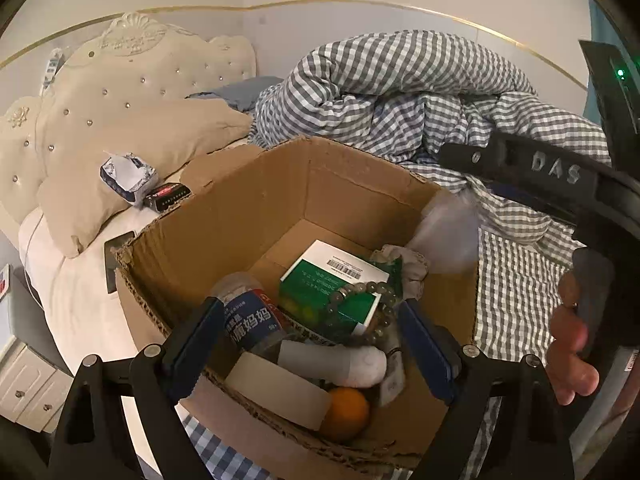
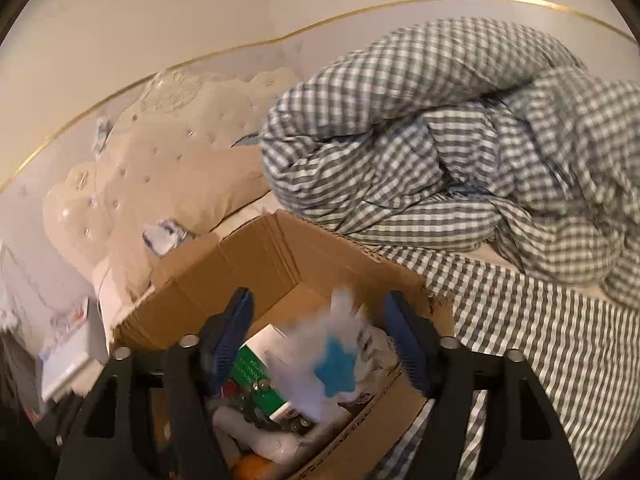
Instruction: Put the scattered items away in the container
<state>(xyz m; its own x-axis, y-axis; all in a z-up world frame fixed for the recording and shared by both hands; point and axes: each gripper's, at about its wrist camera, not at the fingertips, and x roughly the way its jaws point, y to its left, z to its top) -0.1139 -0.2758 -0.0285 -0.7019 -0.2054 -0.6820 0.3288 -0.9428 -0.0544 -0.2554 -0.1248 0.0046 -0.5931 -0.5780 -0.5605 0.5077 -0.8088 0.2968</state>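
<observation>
the cardboard box (image 1: 256, 216) sits on the bed (image 1: 84, 296) and already holds a fair load: a green-and-white carton (image 1: 332, 280), a bead bracelet (image 1: 360, 300) draped over it, a blue-labelled bottle (image 1: 248, 316), a roll of tape (image 1: 280, 392), an orange (image 1: 348, 412) and a pale sock-like roll (image 1: 344, 360). a blurred white-and-blue plastic packet (image 2: 332, 356) shows between the fingers of the right tool (image 2: 320, 344), over the box opening; its smear suggests it is dropping in, though that is a judgement. left to tidy, as far as can be seen, are a crumpled blue-and-white packet (image 1: 128, 176) and a small dark box (image 1: 166, 196) on the cream pillow (image 1: 140, 152), and a dark phone-like slab (image 1: 116, 256) on the sheet just beside the box's left corner; whether that last one belongs in the box is unclear. so the job looks well past halfway. the left tool (image 1: 312, 344) hangs over the near edge of the box, angled down into it, fingers spread wide and clasping nothing. the right tool is likewise tipped down over the box, fingers parted and not pressing the packet. in the left wrist view the right tool's body crosses the right edge, with the person's hand (image 1: 572, 352) wrapped on its grip. the gingham quilt (image 1: 400, 92) is heaped behind the box.
</observation>
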